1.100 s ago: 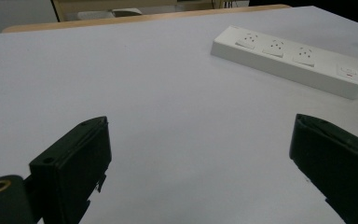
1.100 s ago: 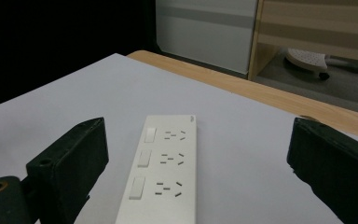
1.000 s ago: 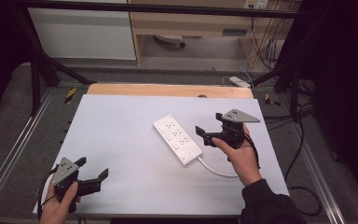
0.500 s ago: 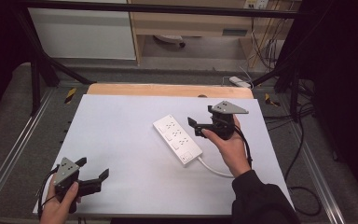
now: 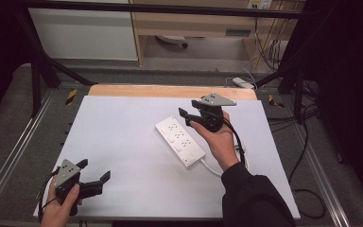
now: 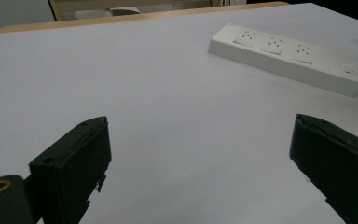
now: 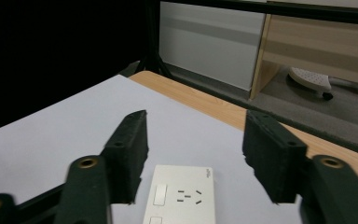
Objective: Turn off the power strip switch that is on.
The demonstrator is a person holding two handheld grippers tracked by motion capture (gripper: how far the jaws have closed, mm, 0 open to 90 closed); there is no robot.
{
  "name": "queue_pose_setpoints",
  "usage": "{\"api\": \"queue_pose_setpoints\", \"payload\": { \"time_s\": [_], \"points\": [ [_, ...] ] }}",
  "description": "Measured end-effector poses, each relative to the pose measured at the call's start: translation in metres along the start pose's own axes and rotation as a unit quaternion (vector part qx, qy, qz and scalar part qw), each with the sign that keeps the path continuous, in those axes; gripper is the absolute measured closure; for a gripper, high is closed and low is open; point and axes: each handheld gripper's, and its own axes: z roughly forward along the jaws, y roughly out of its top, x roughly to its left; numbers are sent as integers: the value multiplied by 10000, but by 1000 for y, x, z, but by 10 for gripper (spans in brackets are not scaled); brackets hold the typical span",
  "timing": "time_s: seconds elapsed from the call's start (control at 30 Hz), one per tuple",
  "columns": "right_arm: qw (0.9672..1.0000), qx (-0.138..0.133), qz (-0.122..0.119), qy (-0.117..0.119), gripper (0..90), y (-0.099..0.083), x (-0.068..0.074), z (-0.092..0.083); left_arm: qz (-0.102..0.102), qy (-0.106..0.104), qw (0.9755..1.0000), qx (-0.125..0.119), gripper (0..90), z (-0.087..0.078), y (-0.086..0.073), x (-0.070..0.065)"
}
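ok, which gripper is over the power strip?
The right gripper, above the far end of the power strip; the left gripper sits at the table's near left corner.

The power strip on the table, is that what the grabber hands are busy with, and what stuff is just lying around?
Part of the job:
- white power strip
- its white cable
- right gripper, jaws just been closing, nothing between them, above the strip's far end
- left gripper, open, near the table's front edge

Just lying about:
- second white power strip on the floor
- white iron on the shelf
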Motion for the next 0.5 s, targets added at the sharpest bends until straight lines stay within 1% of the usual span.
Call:
{"api": "queue_pose_setpoints", "payload": {
  "time_s": [0.03, 0.07, 0.1, 0.13, 0.23, 0.27, 0.3, 0.33, 0.43, 0.47, 0.5],
  "points": [
    [10000, 0, 0, 0, 476, 0, 0, 0, -4, -2, 10000, -5, 52, 0, 0, 0],
    [10000, -5, -20, 12, 517, 0, 0, 2, -2, -8, 10000, -16, 52, 0, 0, 0],
    [10000, -17, -52, 24, 584, -1, 1, 7, -20, -5, 10000, -27, 52, 0, 0, 0],
    [10000, -17, -52, 24, 584, -1, 1, 7, -21, -7, 10000, -20, 52, -1, 0, 0],
    [9999, 2, -165, 23, 672, -1, 3, 15, -15, -9, 10000, -19, 52, 0, 1, 0],
    [9997, 22, -245, 72, 724, 1, 5, 19, -15, -11, 10000, -20, 52, 0, 1, 0],
    [9995, 30, -289, 76, 754, 2, 6, 22, -16, -13, 10000, 1, 52, 0, 0, 0],
    [9995, 30, -289, 76, 754, 2, 6, 22, -16, -13, 10000, 1, 52, 0, 0, 0],
    [9995, 65, -284, 157, 837, 2, 6, 30, -26, -7, 10000, -5, 52, 0, 0, 0],
    [9995, -3, -218, 217, 873, 2, 5, 34, -24, -10, 10000, -1, 52, 0, 1, 0],
    [9995, -3, -218, 217, 873, 2, 5, 34, -28, -1, 10000, -11, 52, -1, 1, 0]
  ]
}}
